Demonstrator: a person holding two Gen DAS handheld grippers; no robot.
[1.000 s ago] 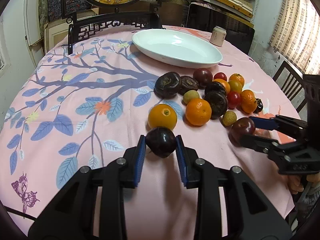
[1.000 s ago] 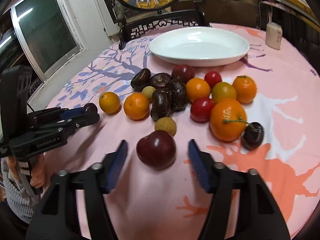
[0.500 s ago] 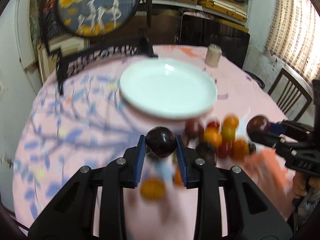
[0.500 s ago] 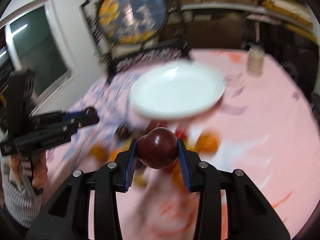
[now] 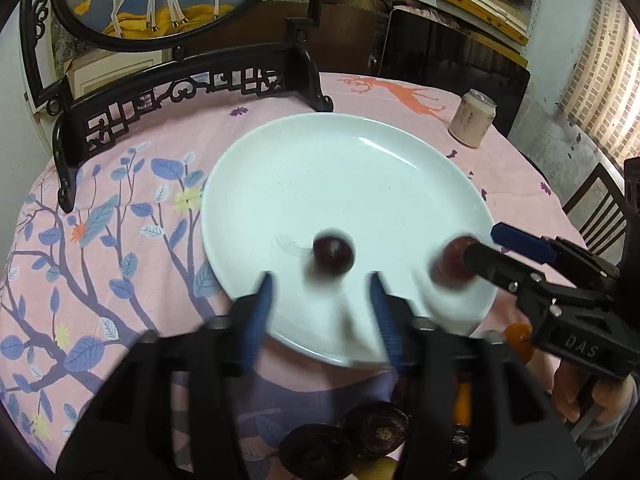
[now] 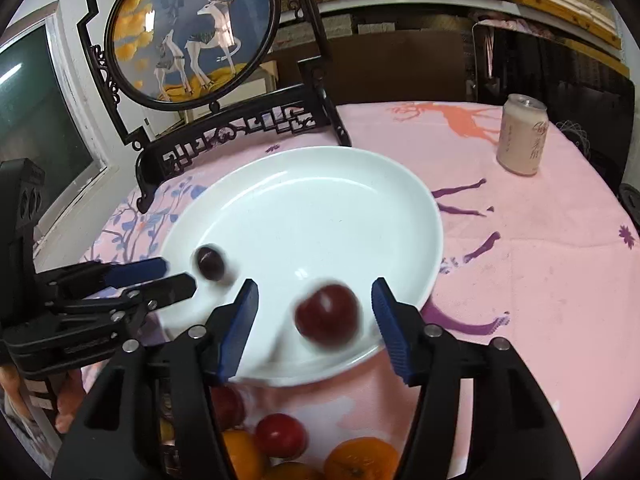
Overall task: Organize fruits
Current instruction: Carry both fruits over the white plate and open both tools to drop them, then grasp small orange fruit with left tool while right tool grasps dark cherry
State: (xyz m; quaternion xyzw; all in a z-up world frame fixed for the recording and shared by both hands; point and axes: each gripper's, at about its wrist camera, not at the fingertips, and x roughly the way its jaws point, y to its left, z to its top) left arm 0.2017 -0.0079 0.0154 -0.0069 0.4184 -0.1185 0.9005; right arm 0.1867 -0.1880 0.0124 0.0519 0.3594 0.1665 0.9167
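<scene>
- Two plums are loose at once: the left gripper has its fingers opening, standing apart with nothing pressed, and the dark plum sits blurred just ahead of them on the near part of the white plate.
- The right gripper is opening too; the red plum lies between its fingers but clear of both pads, over the plate's near rim. It looks blurred, so it may be rolling, and that close to the edge it could tip off onto the counter.
- Nearest risk: the remaining fruit pile lies right under the grippers. A low pull-back could knock an orange or tomato and scatter the heap.
- The two grippers work close together over the same plate edge; a careless retreat could bump one against the other or nudge the plate.
- On the smooth, shallow plate, the two plums may roll into each other and one could be pushed over the rim.
- Farther off, the drink can and the framed deer screen stand well apart, so I judge them at little risk.
</scene>
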